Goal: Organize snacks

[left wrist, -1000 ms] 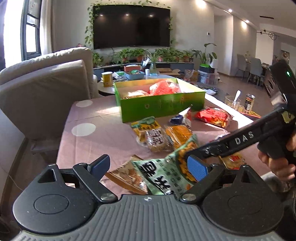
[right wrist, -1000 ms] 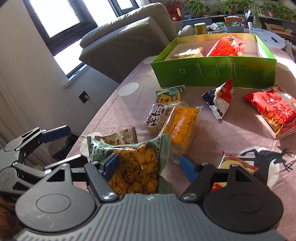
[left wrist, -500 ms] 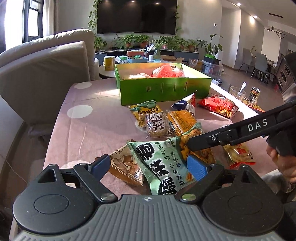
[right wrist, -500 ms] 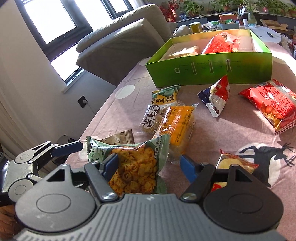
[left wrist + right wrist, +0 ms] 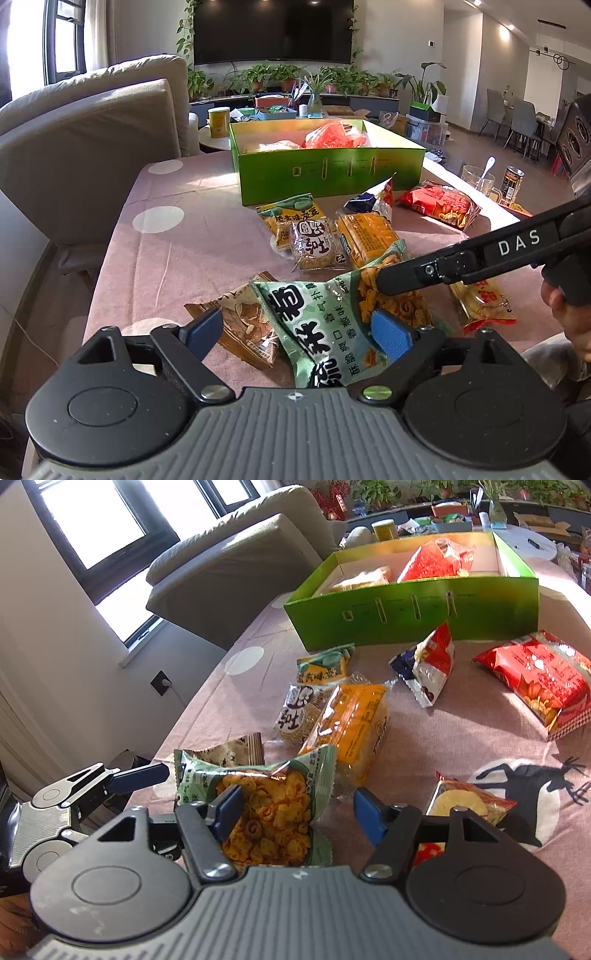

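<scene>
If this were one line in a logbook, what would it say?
left claw: open at green bag | right claw: open over same bag | green box: two snacks inside | rest loose on table

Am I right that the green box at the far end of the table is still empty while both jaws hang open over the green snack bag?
Not quite: the green box is not empty. The right wrist view shows a red packet and a pale packet already inside it. The rest holds: the left gripper and the right gripper both have their jaws open over the green snack bag.

Pink-clothed table (image 5: 207,258): green box (image 5: 325,173), snack packets (image 5: 347,723).
</scene>
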The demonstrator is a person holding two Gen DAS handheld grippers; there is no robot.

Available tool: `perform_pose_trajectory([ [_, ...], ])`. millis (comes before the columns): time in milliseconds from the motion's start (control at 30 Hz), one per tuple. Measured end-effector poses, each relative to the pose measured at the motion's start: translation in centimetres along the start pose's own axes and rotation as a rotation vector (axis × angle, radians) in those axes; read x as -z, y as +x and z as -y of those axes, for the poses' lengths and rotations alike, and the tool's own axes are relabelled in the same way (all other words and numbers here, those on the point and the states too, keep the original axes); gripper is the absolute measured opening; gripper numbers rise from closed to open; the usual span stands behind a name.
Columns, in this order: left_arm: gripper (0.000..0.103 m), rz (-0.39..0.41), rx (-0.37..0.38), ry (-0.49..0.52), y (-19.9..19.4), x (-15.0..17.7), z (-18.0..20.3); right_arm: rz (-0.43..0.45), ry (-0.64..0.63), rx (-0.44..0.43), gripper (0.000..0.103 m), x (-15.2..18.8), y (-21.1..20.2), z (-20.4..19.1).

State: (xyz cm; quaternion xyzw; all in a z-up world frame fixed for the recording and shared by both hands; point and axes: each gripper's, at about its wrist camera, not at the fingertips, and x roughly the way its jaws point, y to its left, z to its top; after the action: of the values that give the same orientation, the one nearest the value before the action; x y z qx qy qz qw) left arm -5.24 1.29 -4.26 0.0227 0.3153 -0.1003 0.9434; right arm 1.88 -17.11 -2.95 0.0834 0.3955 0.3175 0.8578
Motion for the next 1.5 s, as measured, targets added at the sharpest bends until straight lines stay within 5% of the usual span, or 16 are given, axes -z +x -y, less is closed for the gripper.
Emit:
perform_pose_trajectory([
  [300, 0.063, -0.008, 0.056, -0.003, 0.1, 0.0, 0.2, -0.039, 0.003, -0.041, 0.058, 0.1, 0.4, -0.1],
  [700, 0.062, -0.039, 0.055, 0.039, 0.2, 0.1, 1.4, -0.062, -0.011, -0.052, 0.055, 0.4, 0.8, -0.9],
  [1100, 0.062, 0.094, 0.049, 0.123, -1.3, -4.1, 3.2, 0.108, -0.046, -0.036, 0.054, -1.9, -3.3, -1.5],
  [1500, 0.062, 0.127, 0.074, 0.174, 1.9, -8.9, 5.9, 0.201, 0.009, -0.007, 0.054, -5.1, -4.7, 2.3],
])
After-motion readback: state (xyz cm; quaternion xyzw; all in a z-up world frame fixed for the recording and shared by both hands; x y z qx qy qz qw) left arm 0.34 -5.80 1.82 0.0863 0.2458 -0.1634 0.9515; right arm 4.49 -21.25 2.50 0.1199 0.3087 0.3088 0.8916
